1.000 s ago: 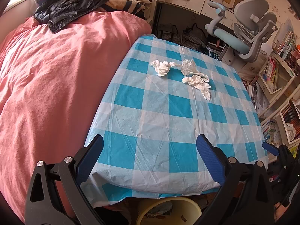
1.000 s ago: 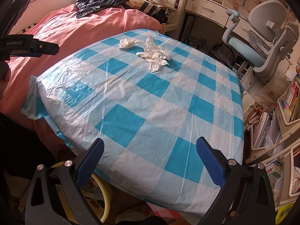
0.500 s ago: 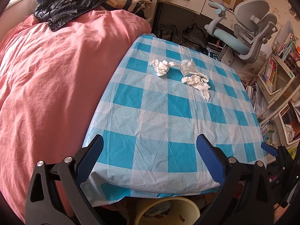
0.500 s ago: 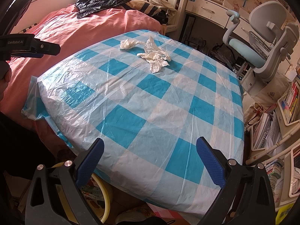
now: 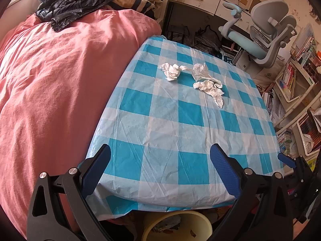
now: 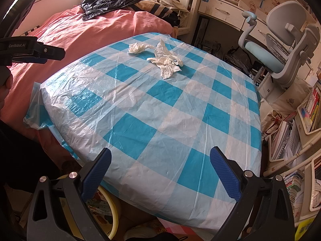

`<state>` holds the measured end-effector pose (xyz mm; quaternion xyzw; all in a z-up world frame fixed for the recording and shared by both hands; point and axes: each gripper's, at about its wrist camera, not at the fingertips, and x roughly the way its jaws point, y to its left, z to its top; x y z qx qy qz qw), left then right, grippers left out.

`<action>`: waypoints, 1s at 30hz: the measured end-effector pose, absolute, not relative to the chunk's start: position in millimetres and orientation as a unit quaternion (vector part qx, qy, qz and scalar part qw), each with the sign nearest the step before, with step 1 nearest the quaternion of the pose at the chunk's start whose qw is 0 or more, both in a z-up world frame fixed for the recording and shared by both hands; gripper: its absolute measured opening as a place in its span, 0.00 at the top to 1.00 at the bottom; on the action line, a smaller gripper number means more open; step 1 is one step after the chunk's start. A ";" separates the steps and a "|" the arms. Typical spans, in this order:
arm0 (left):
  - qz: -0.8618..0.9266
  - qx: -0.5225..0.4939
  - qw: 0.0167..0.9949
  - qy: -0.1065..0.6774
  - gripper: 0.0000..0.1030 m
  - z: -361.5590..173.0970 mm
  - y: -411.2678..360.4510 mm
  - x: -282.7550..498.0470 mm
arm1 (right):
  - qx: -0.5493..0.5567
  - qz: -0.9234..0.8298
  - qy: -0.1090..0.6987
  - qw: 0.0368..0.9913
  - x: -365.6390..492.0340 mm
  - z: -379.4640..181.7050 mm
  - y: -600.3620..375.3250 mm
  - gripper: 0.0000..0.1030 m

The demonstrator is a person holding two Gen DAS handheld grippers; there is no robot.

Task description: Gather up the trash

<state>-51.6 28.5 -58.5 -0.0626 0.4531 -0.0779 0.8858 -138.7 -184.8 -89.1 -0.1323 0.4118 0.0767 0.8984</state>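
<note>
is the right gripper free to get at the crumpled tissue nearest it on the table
Probably yes: the right gripper is open and empty, and only bare checked tablecloth lies between it and the crumpled tissue, though some way off.

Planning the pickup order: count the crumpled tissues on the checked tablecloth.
3, all toward the far end. One tissue lies nearest the pink bed. A second sits just beside it toward the chair. The third lies just nearer the camera, touching the second. None appear hidden.
</note>
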 end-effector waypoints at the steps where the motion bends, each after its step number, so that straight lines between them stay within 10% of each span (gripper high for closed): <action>1: -0.078 -0.063 0.886 0.453 0.07 -58.7 26.0 -53.0 | -0.133 0.077 0.411 0.898 -139.3 -89.3 -185.1 0.08; 30: -0.083 -0.071 0.882 0.457 0.07 -59.5 22.8 -54.0 | -0.132 0.077 0.411 0.899 -138.9 -89.2 -184.9 0.08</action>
